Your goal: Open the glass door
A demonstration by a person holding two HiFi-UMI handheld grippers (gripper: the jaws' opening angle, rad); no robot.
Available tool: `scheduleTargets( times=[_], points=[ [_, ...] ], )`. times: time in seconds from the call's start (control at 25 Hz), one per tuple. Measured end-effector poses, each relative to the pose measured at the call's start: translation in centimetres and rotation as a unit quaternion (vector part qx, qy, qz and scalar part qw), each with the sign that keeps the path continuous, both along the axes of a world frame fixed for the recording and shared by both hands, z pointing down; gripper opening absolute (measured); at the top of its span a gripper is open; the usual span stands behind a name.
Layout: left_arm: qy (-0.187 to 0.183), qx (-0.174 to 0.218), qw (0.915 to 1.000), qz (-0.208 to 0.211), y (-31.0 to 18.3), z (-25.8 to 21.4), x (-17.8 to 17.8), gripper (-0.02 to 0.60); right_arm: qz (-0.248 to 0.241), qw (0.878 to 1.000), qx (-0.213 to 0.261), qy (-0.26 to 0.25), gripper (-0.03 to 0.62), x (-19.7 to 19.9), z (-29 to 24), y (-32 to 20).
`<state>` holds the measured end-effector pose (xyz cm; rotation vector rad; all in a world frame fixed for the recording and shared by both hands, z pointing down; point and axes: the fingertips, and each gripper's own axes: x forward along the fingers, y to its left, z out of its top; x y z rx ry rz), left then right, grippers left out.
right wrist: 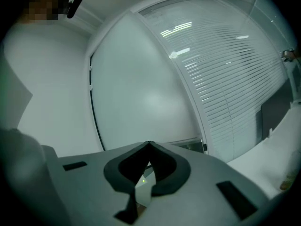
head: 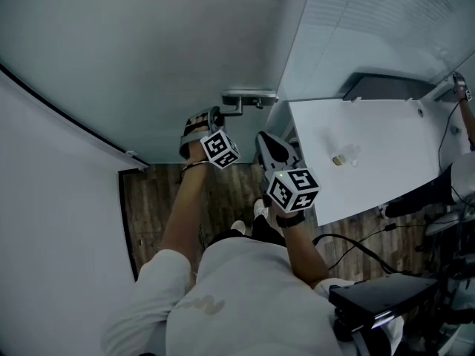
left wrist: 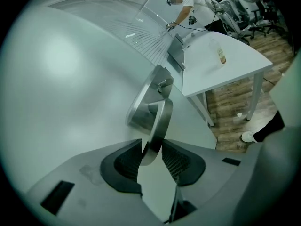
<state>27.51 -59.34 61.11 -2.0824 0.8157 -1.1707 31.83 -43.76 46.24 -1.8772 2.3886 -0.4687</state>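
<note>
Office, wood floor (head: 230,191) below. We find glass door (head: 148,50) dead ahead; left gripper (left wrist: 151,145) fingers pinch tip of its handle (left wrist: 159,121), which runs lengthwise between them. Right gripper (right wrist: 149,147) nearby, fingers pressed together, empty.

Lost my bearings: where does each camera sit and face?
Head view: on the person's head, steeply down on both forearms, left gripper, right gripper, brushed-metal lever door handle.
Left gripper view: on the left gripper, along its jaws closed on that handle; white rectangular table beyond.
Right gripper view: on the right gripper, facing the frosted glass door; own jaws shut, empty.
Shared: head and left gripper views both show handle and table.
</note>
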Motion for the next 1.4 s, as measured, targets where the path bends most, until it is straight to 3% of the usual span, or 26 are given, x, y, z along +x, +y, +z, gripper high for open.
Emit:
scheduleTargets(
  times=[0.28,0.72,0.96,1.4],
  points=[
    [-0.006,-0.002,0.9998,0.017,1.5,0.2,-0.5,0.109,0.019,1.000,-0.007,0.009,0.002,-1.7,0.1,3.2],
    [0.005,-0.001,0.9995,0.031,4.5,-0.2,-1.5,0.111,0.055,0.998,0.005,0.022,0.003,1.0,-2.1,6.7],
    [-0.016,0.013,0.9995,0.023,6.6,0.1,-2.8,0.110,0.041,0.999,0.002,0.029,0.002,0.7,-1.6,11.1],
    [-0.053,-0.015,0.9984,0.015,10.9,1.2,-5.6,0.110,0.060,0.998,-0.014,0.003,0.002,0.4,0.8,17.5]
  ],
)
